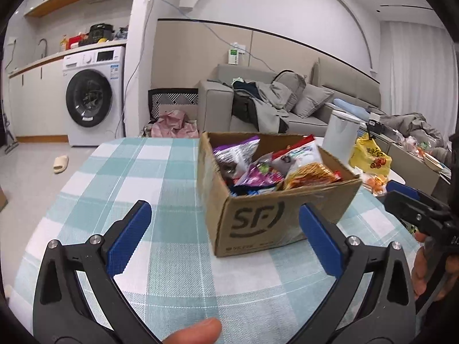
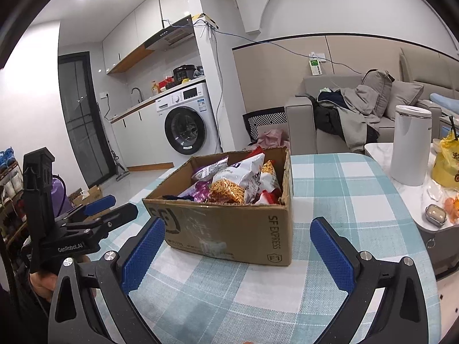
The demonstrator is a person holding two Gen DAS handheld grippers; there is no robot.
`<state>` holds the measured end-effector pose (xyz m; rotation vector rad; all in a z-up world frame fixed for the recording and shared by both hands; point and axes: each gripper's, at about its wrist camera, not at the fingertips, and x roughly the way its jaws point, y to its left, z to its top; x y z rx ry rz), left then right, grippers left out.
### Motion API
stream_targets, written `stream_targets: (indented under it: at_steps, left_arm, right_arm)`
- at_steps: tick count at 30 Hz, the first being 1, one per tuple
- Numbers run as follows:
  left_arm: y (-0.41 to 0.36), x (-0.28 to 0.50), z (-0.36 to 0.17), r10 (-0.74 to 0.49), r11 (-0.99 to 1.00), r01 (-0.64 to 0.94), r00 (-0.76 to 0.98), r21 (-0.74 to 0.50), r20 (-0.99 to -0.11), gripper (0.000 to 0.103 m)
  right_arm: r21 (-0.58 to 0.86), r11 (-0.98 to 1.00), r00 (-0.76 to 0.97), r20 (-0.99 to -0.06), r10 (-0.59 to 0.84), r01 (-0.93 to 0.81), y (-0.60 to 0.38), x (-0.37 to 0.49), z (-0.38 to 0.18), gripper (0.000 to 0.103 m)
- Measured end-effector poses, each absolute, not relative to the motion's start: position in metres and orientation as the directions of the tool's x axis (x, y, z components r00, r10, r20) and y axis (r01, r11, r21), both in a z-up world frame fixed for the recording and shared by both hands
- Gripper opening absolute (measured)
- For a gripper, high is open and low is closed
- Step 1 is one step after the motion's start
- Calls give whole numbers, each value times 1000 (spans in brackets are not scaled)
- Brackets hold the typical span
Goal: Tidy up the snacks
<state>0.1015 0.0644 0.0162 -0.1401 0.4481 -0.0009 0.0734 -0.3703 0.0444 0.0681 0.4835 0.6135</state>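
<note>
Where the table (image 1: pixel 160 177) wears its teal-and-white checked cloth, a cardboard box (image 1: pixel 275 218) printed with a courier logo stands toward 12 o'clock of both cameras, open-topped and packed with snack bags (image 1: pixel 289 169) (purple, white and orange packets, leaning against one another). The left gripper (image 1: pixel 225 235) is released, its blue pads spread wide with only cloth between them and the box's front face just beyond; its right-hand pad overlaps the box's near corner in that view. The right gripper (image 2: pixel 237 248) stands equally wide, nothing between its pads, the box's long side just ahead of it. At 9 o'clock of the right wrist view the left gripper appears side-on, held by a hand (image 2: pixel 43 282). Past the table, at about 10 o'clock, a white washing machine (image 1: pixel 91 97) sits under a counter cluttered with kitchen things; at 1 o'clock a grey sofa (image 1: pixel 312 100) carries cushions and heaped clothes. A white cylindrical bin (image 2: pixel 410 146) and a yellow plastic bag (image 2: pixel 446 163) stand at 2 o'clock on a pale side table (image 2: pixel 413 197).
</note>
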Motion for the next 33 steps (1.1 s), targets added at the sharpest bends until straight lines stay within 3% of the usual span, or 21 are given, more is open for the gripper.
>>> stream_targets:
  at_steps: [10, 25, 33]
  left_arm:
    - [63, 111, -3, -26, 993, -25, 903, -113, -429, 102]
    - [58, 109, -5, -32, 996, -5, 913, -90, -407, 102]
    - [57, 109, -6, -35, 996, -4, 911, -94, -412, 102]
  right_arm:
    - [136, 830, 736, -400, 546, -542, -360, 72, 26, 103]
    - [151, 841, 778, -324, 538, -519, -373, 64, 32, 103]
    - [152, 841, 776, -328, 538, -519, -375, 63, 31, 103]
